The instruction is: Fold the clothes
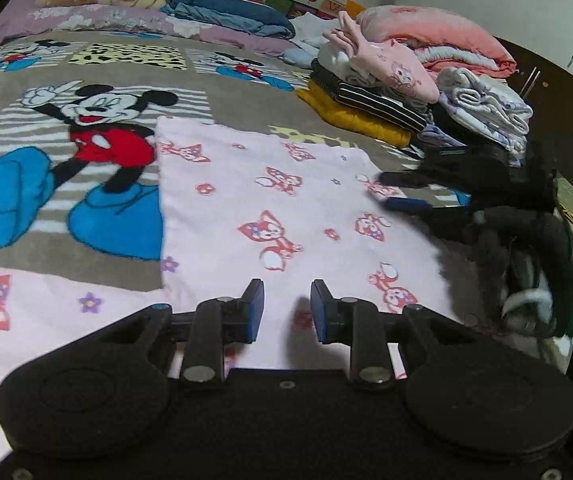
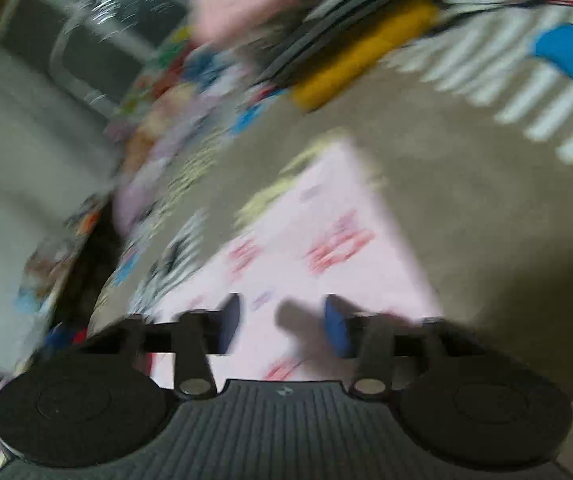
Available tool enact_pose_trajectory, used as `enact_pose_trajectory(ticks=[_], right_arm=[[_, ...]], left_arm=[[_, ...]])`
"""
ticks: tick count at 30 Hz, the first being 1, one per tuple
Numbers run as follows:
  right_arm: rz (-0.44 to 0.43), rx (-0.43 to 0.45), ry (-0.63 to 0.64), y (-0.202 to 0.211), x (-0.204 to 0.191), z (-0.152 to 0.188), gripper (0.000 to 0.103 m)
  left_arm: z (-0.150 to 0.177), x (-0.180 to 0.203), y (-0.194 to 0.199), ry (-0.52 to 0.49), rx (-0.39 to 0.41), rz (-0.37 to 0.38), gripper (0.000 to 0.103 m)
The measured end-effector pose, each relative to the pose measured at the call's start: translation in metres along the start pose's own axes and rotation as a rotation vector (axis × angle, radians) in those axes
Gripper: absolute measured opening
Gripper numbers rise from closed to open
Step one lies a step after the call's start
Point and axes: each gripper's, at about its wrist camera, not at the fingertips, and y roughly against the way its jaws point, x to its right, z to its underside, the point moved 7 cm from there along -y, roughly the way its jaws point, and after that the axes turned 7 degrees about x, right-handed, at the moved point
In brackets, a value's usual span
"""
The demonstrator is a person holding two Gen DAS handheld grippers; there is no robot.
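- My left gripper point(image 1: 287, 306), black with blue pads, hovers low over the near edge of the pale pink cotton garment printed with red cartoon figures point(image 1: 286, 208); jaws are part open, nothing between them.
- My right gripper point(image 2: 282, 324), same build, is likewise part open and empty above the garment's pink corner point(image 2: 326, 232). That view is badly smeared.
- The garment lies flat on the brown fleece Mickey Mouse blanket point(image 1: 86, 128); a sleeve trails off to the near left.
- Risk: if I close with the blur unresolved, the right pads may miss the edge or nip the blanket as well.
- Risk: uneven grips would skew the fold.
- Risk: a wide sweep could topple the stack of folded clothes, mustard piece at the bottom point(image 1: 366, 100).
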Motion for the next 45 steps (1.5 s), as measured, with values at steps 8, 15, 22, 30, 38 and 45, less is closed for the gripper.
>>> enact_pose_trajectory(ticks=[8, 15, 22, 30, 38, 45], right_arm=[[-0.055, 0.088, -0.05, 0.011, 0.007, -0.032, 0.046], [-0.003, 0.001, 0.035, -0.035, -0.003, -0.019, 0.034], [0.029, 0.13, 0.115, 0.018, 0.01, -0.045, 0.047], [-0.134, 0.036, 0.427, 0.085, -0.03, 0.033, 0.047], [-0.158, 0.002, 0.65, 0.142, -0.039, 0.089, 0.046], [-0.17, 0.017, 0.893, 0.185, -0.036, 0.136, 0.041]], left_arm=[[0.005, -0.015, 0.016, -0.005, -0.009, 0.02, 0.024], [0.012, -0.013, 0.039, -0.046, -0.003, 0.057, 0.026], [0.002, -0.087, 0.079, 0.067, 0.1, -0.235, 0.026], [-0.005, -0.081, 0.09, 0.081, 0.162, -0.25, 0.026], [0.017, -0.006, 0.053, -0.099, 0.09, -0.119, 0.026], [0.04, 0.042, 0.043, -0.25, 0.066, -0.053, 0.026]])
